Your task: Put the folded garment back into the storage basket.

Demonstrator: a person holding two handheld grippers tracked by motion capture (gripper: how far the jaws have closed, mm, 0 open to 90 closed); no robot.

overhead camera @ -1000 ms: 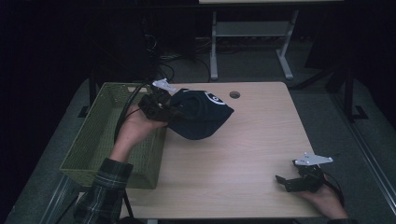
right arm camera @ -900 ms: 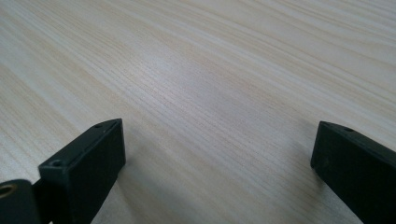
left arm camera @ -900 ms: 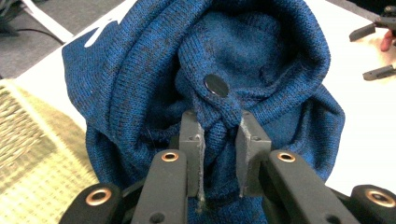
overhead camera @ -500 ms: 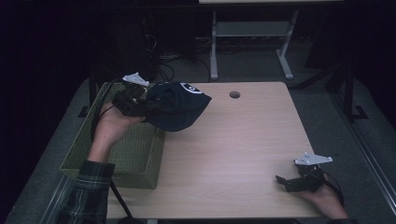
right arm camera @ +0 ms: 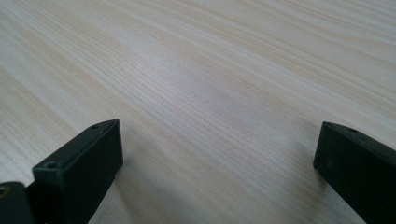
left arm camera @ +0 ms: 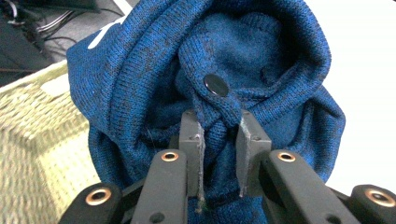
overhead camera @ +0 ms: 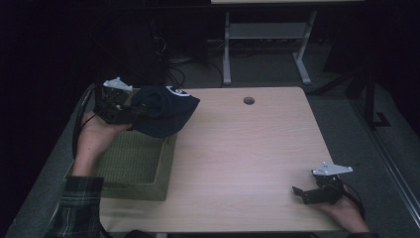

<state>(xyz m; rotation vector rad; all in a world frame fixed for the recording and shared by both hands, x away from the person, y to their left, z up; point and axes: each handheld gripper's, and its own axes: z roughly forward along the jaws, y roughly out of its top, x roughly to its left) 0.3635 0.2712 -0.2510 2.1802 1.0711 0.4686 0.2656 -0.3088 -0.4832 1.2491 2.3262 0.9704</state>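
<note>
A dark blue knitted cap [overhead camera: 163,111] with a white mark hangs in the air over the far right corner of a green woven basket [overhead camera: 133,168]. My left gripper [overhead camera: 133,110] is shut on a fold of it. In the left gripper view the pads pinch the blue knit [left arm camera: 261,60] just below a black button [left arm camera: 215,85]. My right gripper [overhead camera: 299,192] rests low on the table near its front right corner, held by a hand. Its jaws stand wide apart over bare wood [right arm camera: 210,84] with nothing between them.
The light wooden table [overhead camera: 247,148] has a cable hole [overhead camera: 248,100] near its far edge. The basket sits at the table's left edge. A white table frame [overhead camera: 262,34] and cables lie on the dark floor behind.
My left hand has carried the cap leftward from the table's middle left to above the basket. The right gripper has stayed in place.
</note>
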